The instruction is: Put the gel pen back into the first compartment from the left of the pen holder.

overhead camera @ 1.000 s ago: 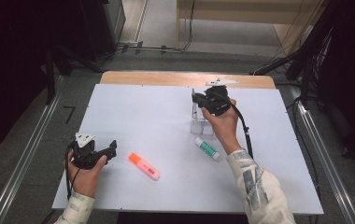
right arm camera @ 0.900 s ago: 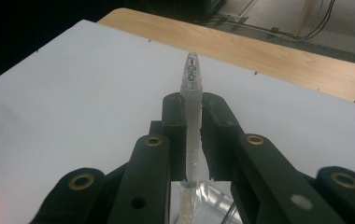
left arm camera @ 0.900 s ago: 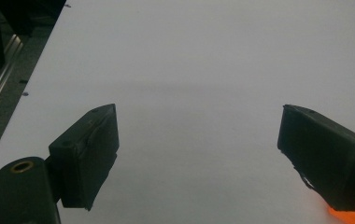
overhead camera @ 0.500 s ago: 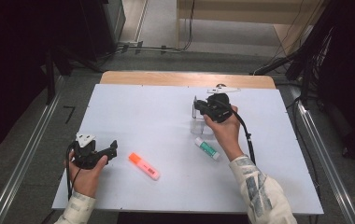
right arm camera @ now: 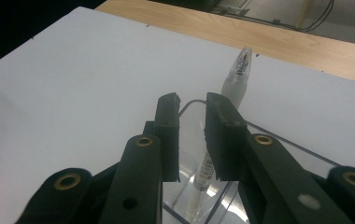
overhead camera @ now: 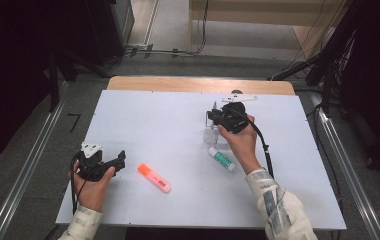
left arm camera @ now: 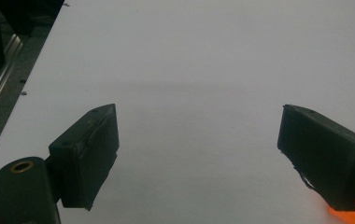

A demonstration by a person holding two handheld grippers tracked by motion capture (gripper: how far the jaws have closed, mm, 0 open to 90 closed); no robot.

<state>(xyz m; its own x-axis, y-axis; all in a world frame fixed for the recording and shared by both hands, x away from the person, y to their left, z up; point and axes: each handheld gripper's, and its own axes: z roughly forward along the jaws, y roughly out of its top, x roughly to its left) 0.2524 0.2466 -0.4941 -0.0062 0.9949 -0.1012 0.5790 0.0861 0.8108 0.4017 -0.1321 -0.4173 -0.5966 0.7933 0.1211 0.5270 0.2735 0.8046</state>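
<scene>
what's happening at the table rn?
A person holds a gripper in each hand over a white table. The right gripper is above a clear holder with a pen standing tilted in it; its jaws have just been opening, a narrow gap between them, and the pen is behind them, not clamped. The left gripper sits open near the table's left edge beside an orange highlighter. A green-and-white tube lies near the right hand.
</scene>
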